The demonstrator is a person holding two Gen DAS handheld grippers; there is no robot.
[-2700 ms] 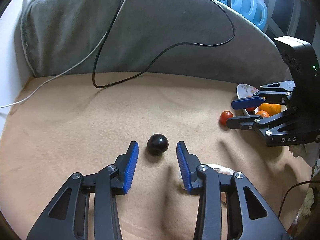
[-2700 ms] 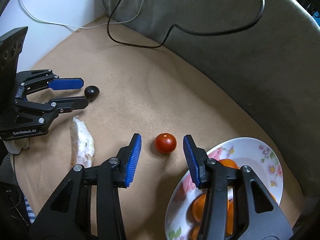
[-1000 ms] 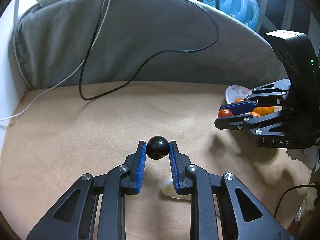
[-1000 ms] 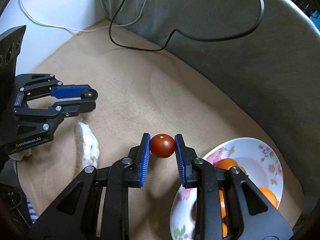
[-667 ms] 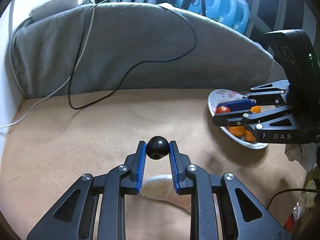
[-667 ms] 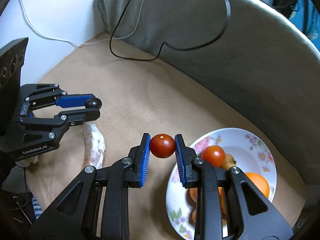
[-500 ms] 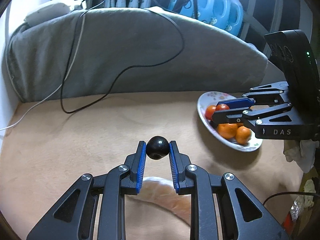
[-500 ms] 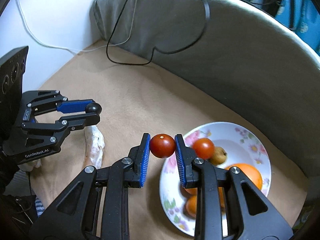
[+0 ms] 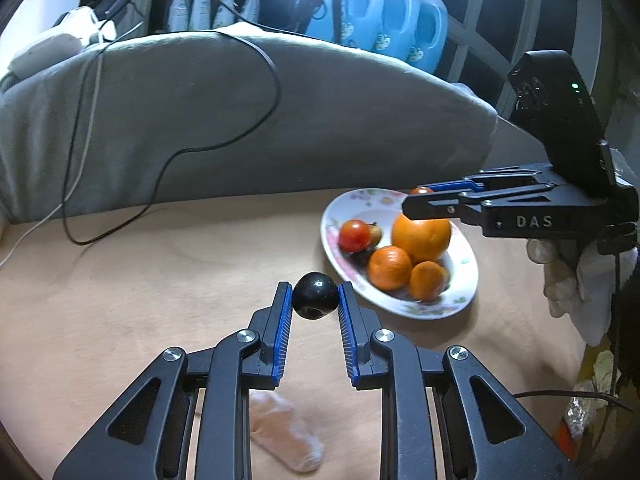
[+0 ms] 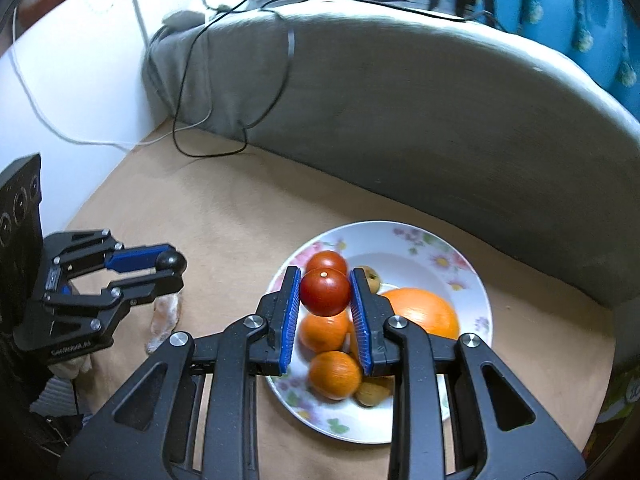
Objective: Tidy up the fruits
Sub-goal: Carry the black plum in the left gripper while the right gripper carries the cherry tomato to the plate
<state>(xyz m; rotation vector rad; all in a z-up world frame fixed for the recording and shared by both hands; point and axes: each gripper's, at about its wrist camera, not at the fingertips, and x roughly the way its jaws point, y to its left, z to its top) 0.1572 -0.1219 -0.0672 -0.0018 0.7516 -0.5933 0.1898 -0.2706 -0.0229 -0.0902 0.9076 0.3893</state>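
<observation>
My left gripper [image 9: 315, 294] is shut on a dark round fruit [image 9: 315, 296] and holds it above the tan mat, left of a flowered plate [image 9: 466, 296]. My right gripper [image 10: 325, 291] is shut on a red tomato [image 10: 325, 291] and holds it over the plate [image 10: 474, 280]. The plate holds another tomato [image 10: 326, 262], a big orange [image 10: 424, 314], small oranges [image 10: 334, 374] and small brownish fruits. The left gripper also shows in the right wrist view [image 10: 170, 270], and the right gripper in the left wrist view [image 9: 416, 196].
A grey cushion [image 9: 280, 120] with a black cable [image 9: 224, 140] curves behind the mat. A pale crumpled piece [image 9: 286, 436] lies on the mat under my left gripper. Blue detergent bottles [image 9: 384, 12] stand behind the cushion. White cloth [image 9: 576, 296] lies at the right edge.
Both grippers closed on their fruits, lifted them and moved right. The tomato now hangs over the plate, and the dark fruit has come close to the plate's left rim.
</observation>
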